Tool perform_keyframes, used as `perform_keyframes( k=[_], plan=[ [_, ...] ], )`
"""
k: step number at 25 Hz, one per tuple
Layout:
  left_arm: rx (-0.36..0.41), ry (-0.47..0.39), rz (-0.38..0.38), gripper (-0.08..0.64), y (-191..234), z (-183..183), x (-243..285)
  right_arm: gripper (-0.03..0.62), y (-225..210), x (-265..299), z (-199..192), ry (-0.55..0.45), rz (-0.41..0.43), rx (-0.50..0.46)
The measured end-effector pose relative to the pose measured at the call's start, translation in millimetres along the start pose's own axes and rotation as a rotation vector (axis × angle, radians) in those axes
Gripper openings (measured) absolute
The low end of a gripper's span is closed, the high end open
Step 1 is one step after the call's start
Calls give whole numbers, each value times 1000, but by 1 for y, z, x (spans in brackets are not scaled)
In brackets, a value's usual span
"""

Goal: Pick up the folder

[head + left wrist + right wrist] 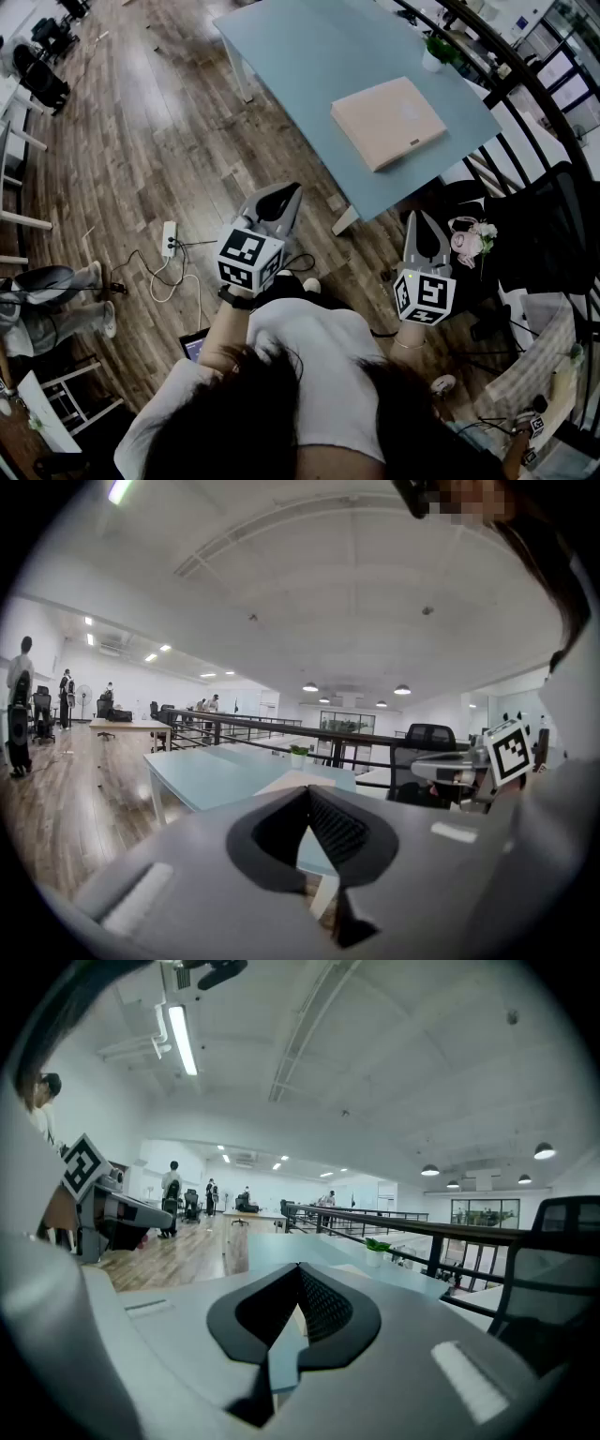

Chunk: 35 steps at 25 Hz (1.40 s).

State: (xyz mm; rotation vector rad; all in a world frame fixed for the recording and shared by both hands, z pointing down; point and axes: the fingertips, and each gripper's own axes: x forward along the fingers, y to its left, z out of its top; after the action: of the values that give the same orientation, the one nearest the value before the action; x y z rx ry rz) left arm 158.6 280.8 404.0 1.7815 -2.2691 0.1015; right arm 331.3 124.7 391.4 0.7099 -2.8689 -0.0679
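You're standing on a brown wood-plank floor in a large open office. Ahead of you is a pale blue table on white legs, with a small potted plant at its edge beside the railing. That black metal railing curves along just behind the table. A black office chair sits to your right, near the railing. On the floor to your left lies a white power strip with loose cables. Overhead, the ceiling is white, lit by a long tube light and round lamps. A few people stand far off among desks.
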Motion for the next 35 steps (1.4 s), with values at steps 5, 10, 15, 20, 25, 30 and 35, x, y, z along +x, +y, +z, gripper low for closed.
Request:
perform_keyframes(
  k=[5, 10, 15, 20, 25, 30, 35],
  plan=[
    [-7, -2, 31, 55, 10, -1, -3, 3, 3, 9, -2, -12, 29, 46],
    [-9, 9, 82, 55, 27, -1, -5, 3, 18, 24, -6, 10, 101, 60],
    [-19, -1, 91, 55, 41, 1, 4, 5, 24, 47, -9, 18, 128, 76],
    [-29, -1, 70, 57, 64, 1, 27, 6, 26, 83, -7, 24, 126, 74],
    [-49, -8, 43, 57, 112, 13, 58, 6, 37, 138, 6, 36, 121, 72],
    [-73, -12, 20, 58, 167, 29, 89, 26, 53, 202, 24, 44, 127, 71],
    [-82, -19, 19, 66, 229, 43, 110, 46, 74, 260, 37, 49, 123, 78]
  ],
)
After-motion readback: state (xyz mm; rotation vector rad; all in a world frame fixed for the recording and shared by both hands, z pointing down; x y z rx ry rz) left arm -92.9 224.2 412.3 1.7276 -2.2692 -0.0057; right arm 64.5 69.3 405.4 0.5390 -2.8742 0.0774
